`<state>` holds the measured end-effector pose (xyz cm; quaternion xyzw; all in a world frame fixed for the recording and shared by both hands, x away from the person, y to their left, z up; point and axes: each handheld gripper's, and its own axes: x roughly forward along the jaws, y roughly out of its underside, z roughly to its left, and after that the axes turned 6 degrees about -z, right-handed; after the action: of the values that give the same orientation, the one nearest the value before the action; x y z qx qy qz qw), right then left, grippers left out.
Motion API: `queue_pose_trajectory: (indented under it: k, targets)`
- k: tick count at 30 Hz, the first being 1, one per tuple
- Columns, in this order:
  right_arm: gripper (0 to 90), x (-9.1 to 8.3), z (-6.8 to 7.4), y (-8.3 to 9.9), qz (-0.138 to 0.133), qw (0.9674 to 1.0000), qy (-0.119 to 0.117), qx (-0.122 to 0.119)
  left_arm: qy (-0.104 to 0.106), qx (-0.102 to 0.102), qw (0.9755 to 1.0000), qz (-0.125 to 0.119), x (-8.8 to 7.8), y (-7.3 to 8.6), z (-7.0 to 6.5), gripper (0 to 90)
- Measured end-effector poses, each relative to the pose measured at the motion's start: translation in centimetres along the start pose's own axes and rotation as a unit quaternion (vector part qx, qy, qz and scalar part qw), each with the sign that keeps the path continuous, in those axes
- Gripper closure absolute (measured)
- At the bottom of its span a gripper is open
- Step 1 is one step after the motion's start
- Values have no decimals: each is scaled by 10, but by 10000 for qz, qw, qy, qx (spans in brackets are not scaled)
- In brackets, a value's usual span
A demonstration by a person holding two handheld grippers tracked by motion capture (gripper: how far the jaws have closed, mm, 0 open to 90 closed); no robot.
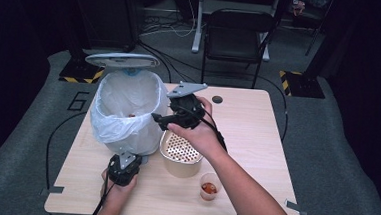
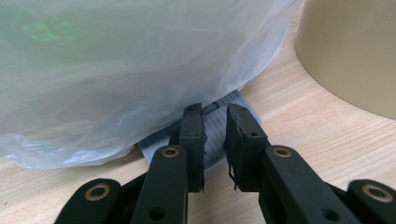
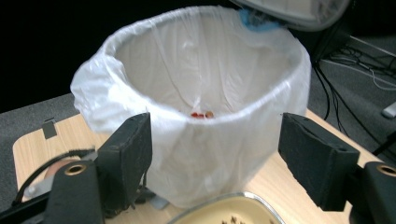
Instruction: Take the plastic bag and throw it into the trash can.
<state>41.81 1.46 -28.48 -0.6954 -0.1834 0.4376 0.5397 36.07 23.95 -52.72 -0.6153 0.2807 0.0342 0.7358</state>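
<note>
A pedal bin (image 1: 128, 108) lined with a white plastic bag (image 3: 196, 93) stands on the left of the wooden table (image 1: 257, 136), its lid (image 1: 122, 60) raised. A few red scraps (image 3: 201, 114) lie inside it. My left gripper (image 2: 215, 114) is shut, its tips resting on the bin's grey ribbed pedal (image 2: 243, 100) at the bin's base (image 1: 134, 156). My right gripper (image 3: 217, 135) is open with nothing between its jaws. It hovers by the bin's right rim (image 1: 160, 119), above a beige perforated bowl (image 1: 179, 154).
A small clear cup (image 1: 209, 187) with red pieces stands near the table's front edge, right of the bowl (image 2: 350, 56). A black chair (image 1: 238, 35) and floor cables lie beyond the table's far side. A round hole (image 1: 217, 99) marks the tabletop's back.
</note>
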Motion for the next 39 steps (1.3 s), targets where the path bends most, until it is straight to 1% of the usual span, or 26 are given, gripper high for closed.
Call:
queue_pose_trajectory:
  k: [2, 3, 8, 9, 11, 12, 13, 14, 15, 18, 19, 21, 22, 24, 27, 28, 29, 30, 31, 32, 35, 36, 37, 38, 39]
  targets:
    - [241, -2, -2, 3, 14, 10000, 24, -10, 7, -40, 10000, 0, 0, 0, 0, 768]
    - [229, -6, -4, 8, 20, 10000, 88, -30, 5, -16, 10000, -2, 0, 0, 0, 769]
    - [188, -18, -11, 27, 77, 9998, 177, 18, 17, 13, 10000, 32, 0, 0, 0, 768]
    - [179, -20, -12, 31, 61, 9997, 216, 12, 25, -26, 10000, 25, 0, 0, 0, 769]
    - [174, -25, -14, 39, 76, 9997, 237, 45, 22, -19, 10000, 25, 0, 0, 0, 769]
    - [167, -28, -16, 45, 85, 9995, 271, 102, 26, -8, 10000, 31, 0, 0, 0, 768]
    - [167, -28, -16, 45, 85, 9995, 271, 102, 26, -8, 10000, 31, 0, 0, 0, 768]
    - [163, -31, -18, 52, 68, 9993, 307, 191, 27, -13, 10000, 35, 0, 0, 0, 768]
    - [163, -31, -18, 52, 68, 9993, 307, 191, 27, -13, 10000, 35, 0, 0, 0, 769]
    - [162, -36, -21, 60, 52, 9991, 356, 211, 26, 8, 10000, 38, 0, 0, 0, 768]
    - [162, -38, -22, 63, 43, 9990, 374, 230, 25, -14, 10000, 32, 0, 0, 0, 768]
    - [160, -40, -23, 69, 24, 9990, 369, 251, 25, 4, 10000, 34, 0, 0, 0, 769]
    - [158, -42, -23, 72, 39, 9988, 400, 297, 26, -14, 10000, 32, 0, 0, 0, 768]
    - [155, -44, -24, 79, 28, 9986, 442, 291, 25, -10, 10000, 33, 0, 0, 0, 768]
    - [151, -49, -23, 89, 23, 9980, 473, 424, 23, -15, 10000, 31, 0, 0, 0, 768]
    - [150, -52, -23, 95, 27, 9977, 506, 440, 23, 18, 10000, 37, 0, 0, 0, 769]
    - [151, -53, -23, 99, 11, 9979, 512, 407, 23, -4, 10000, 34, 0, 0, 0, 768]
    - [151, -53, -23, 99, 11, 9979, 512, 407, 23, -4, 10000, 34, 0, 0, 0, 768]
    - [150, -55, -22, 103, 17, 9975, 538, 447, 27, -14, 10000, 33, 0, 0, 0, 768]
    - [150, -57, -21, 106, 7, 9976, 539, 438, 22, 11, 10000, 35, 0, 0, 0, 769]
    - [148, -61, -19, 118, 49, 9975, 549, 448, 24, -8, 10000, 34, 0, 0, 0, 768]
    - [146, -63, -18, 126, 88, 9973, 560, 477, 23, -7, 10000, 33, 0, 0, 0, 768]
    - [146, -63, -18, 126, 88, 9973, 560, 477, 25, -11, 10000, 34, 0, 0, 0, 768]
    - [145, -65, -17, 132, 114, 9971, 601, 460, 23, -7, 10000, 33, 0, 0, 0, 768]
    - [145, -65, -17, 132, 114, 9971, 601, 460, 24, -6, 10000, 33, 0, 0, 0, 768]
